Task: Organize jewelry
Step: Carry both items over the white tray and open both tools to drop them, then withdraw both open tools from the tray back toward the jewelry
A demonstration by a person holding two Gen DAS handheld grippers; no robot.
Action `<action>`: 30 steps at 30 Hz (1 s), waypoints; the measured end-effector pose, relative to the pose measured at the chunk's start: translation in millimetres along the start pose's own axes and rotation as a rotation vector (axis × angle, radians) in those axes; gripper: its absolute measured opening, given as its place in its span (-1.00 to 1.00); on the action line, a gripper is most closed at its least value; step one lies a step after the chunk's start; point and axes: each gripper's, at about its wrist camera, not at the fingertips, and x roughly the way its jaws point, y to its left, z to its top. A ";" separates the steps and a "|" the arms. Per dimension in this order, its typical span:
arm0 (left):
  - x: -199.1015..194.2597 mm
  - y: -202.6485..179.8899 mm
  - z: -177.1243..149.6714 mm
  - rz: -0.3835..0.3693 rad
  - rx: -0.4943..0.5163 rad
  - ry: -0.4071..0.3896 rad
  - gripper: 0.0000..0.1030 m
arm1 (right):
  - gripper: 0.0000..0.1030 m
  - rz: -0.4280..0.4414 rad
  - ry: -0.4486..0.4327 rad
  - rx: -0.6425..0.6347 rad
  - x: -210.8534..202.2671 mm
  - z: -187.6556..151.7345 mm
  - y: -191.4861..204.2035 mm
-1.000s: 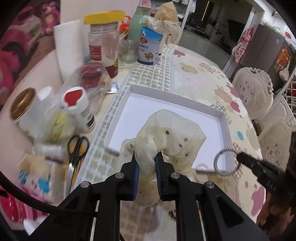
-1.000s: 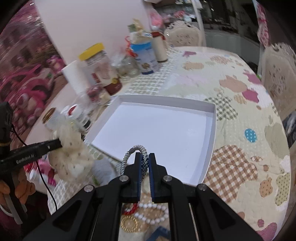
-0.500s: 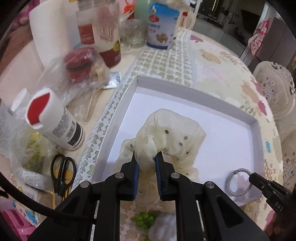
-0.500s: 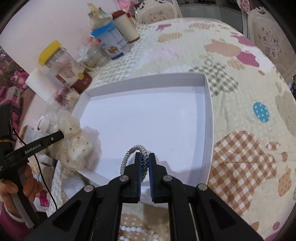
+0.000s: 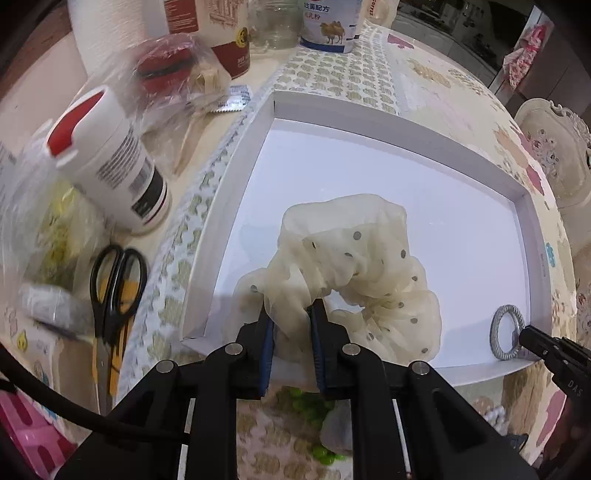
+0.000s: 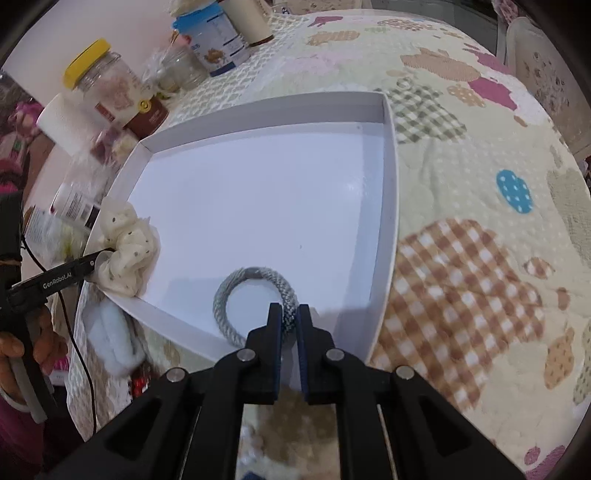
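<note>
A shallow white tray [image 5: 399, 129] lies on the patterned tablecloth; it also shows in the right wrist view [image 6: 388, 206]. My left gripper [image 5: 290, 314] is shut on a cream dotted scrunchie [image 5: 354, 273], which hangs over the tray's near left part; the scrunchie also shows in the right wrist view [image 6: 129, 251]. My right gripper [image 6: 289, 312] is shut on a grey braided ring-shaped hair tie [image 6: 255, 291], held low inside the tray near its front edge. The hair tie [image 5: 506, 336] also shows in the left wrist view at the tray's near right corner.
Left of the tray stand a white bottle with a red cap [image 5: 107, 162], black scissors [image 5: 114, 295], a paper towel roll [image 5: 118, 33], jars and a blue-and-white can [image 5: 328, 22]. Green beads [image 5: 314, 402] lie below the tray's near edge. A chair [image 5: 554, 147] stands at right.
Both grippers have moved forward and down over the tray. The scrunchie and the hair tie now sit low inside it, still held.
</note>
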 end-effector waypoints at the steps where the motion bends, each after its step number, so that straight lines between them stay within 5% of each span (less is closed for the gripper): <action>1: -1.1 -0.3 -0.8 0.002 -0.001 -0.002 -0.63 | -0.80 -0.006 0.002 -0.005 -2.8 -2.4 0.0; 8: -23.5 -3.1 -5.9 0.040 -0.009 -0.089 -0.23 | 0.18 -0.033 -0.090 -0.006 -31.1 -2.4 7.4; 20: -68.1 -9.1 -20.8 0.046 0.005 -0.184 -0.23 | 0.21 -0.116 -0.234 -0.070 -73.8 -10.5 49.6; 30: -97.7 -20.8 -47.2 0.067 0.049 -0.232 -0.23 | 0.26 -0.103 -0.299 -0.082 -102.0 -31.2 61.6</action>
